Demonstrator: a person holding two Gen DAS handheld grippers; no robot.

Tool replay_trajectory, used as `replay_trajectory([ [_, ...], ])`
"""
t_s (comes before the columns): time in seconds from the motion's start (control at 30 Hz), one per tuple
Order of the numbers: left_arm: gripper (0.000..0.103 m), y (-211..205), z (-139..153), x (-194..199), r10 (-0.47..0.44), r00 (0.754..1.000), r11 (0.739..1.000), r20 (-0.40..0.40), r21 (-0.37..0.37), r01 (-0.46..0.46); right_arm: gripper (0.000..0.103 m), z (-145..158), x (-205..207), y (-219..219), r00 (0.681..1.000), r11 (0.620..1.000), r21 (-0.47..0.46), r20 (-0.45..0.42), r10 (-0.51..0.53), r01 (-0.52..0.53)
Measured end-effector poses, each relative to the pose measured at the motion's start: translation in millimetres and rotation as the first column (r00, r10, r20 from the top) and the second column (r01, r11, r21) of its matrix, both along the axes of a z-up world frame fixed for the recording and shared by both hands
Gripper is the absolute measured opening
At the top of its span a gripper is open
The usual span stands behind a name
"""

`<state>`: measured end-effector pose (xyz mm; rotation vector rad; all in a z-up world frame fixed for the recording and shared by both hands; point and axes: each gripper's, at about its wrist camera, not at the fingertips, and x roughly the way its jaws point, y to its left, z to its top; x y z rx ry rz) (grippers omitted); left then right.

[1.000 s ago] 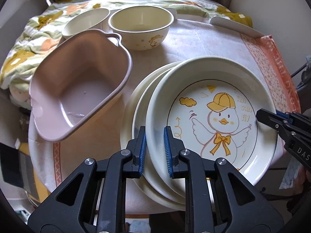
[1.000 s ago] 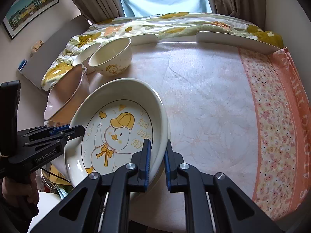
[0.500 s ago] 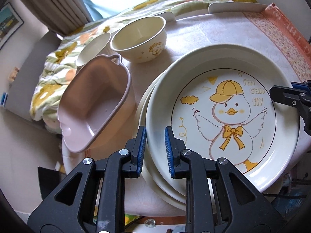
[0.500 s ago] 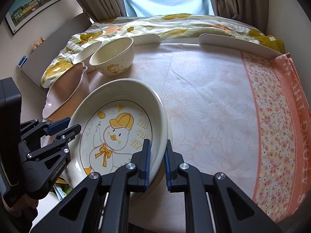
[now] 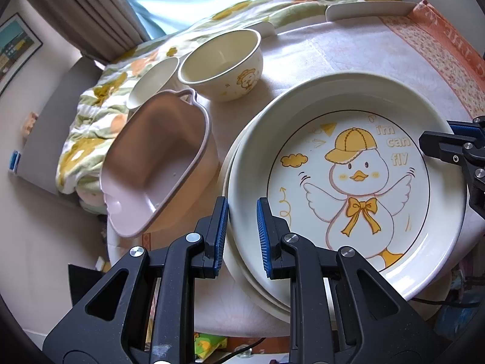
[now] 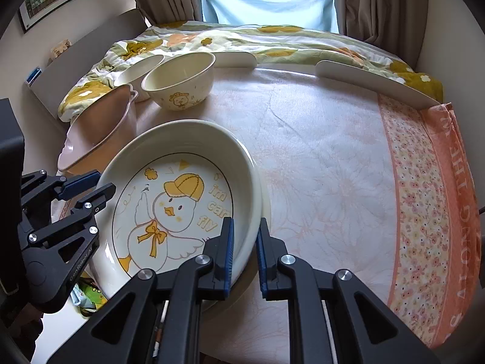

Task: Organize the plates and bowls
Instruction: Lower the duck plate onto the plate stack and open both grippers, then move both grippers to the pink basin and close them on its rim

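Right now your left tongs sit at the near-left rim of the duck plate, blue pads slightly apart, straddling the rim; from the left wrist view I can't tell whether they actually pinch it. Your right tongs straddle the opposite rim of the same plate, one pad inside the well and one outside, with a small gap showing, so contact can't be confirmed there either. The duck plate is the top of a stack: at least one more plate rim shows beneath it on the left side. The stack sits at the near edge of the worktop, which is covered by a pale floral cloth with an orange border. Just left of the stack is the pink basin, tilted, close to the stack but whether it touches is unclear. Behind it stands the cream bowl with a duck print, upright, and beside that a second smaller bowl, the two close together at the far-left of the worktop. A flowered quilt lies beyond the worktop under the window.
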<state>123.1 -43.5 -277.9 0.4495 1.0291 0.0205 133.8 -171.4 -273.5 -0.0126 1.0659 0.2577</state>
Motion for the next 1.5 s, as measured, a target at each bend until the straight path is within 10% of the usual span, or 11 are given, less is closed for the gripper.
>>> replay_trajectory([
  [0.53, 0.018, 12, 24, -3, 0.057, 0.998, 0.994, 0.014, -0.097, -0.055, 0.013, 13, -4, -4, 1.0, 1.0, 0.008, 0.024, -0.007, 0.007],
  [0.57, 0.028, 15, 33, -5, 0.066, 0.998, 0.991, 0.026, -0.117, -0.062, 0.013, 17, -4, -5, 1.0, 1.0, 0.02, 0.023, -0.008, 0.008],
  [0.67, 0.103, 31, 63, -10, 0.12, 0.99, 0.975, 0.069, -0.197, -0.104, 0.013, 31, 1, -10, 1.0, 0.999, 0.039, 0.007, -0.005, 0.005],
  [0.7, 0.103, 37, 75, -14, 0.138, 0.985, 0.969, 0.103, -0.222, -0.112, 0.015, 37, 3, -12, 1.0, 0.999, 0.049, 0.007, -0.001, 0.0],
  [0.77, 0.103, 49, 93, -20, 0.17, 0.977, 0.955, 0.127, -0.265, -0.132, 0.046, 49, 7, -14, 1.0, 0.997, 0.071, 0.013, 0.025, -0.026],
  [0.8, 0.103, 57, 99, -22, 0.195, 0.973, 0.948, 0.125, -0.28, -0.154, 0.085, 55, 10, -14, 0.999, 0.996, 0.08, 0.016, 0.043, -0.044],
  [0.83, 0.103, 66, 104, -23, 0.224, 0.967, 0.937, 0.121, -0.3, -0.18, 0.103, 60, 12, -13, 0.998, 0.995, 0.085, 0.027, 0.058, -0.06],
  [1.2, 0.102, 175, 98, -16, 0.475, 0.88, 0.721, 0.024, -0.585, -0.373, 0.103, 98, 65, 52, 0.962, 0.96, 0.091, 0.081, 0.259, -0.266],
  [1.5, 0.087, 208, 28, 32, 0.482, 0.862, 0.622, -0.154, -0.633, -0.461, 0.096, 23, 128, 138, 0.924, 0.926, 0.164, -0.128, 0.361, -0.34],
])
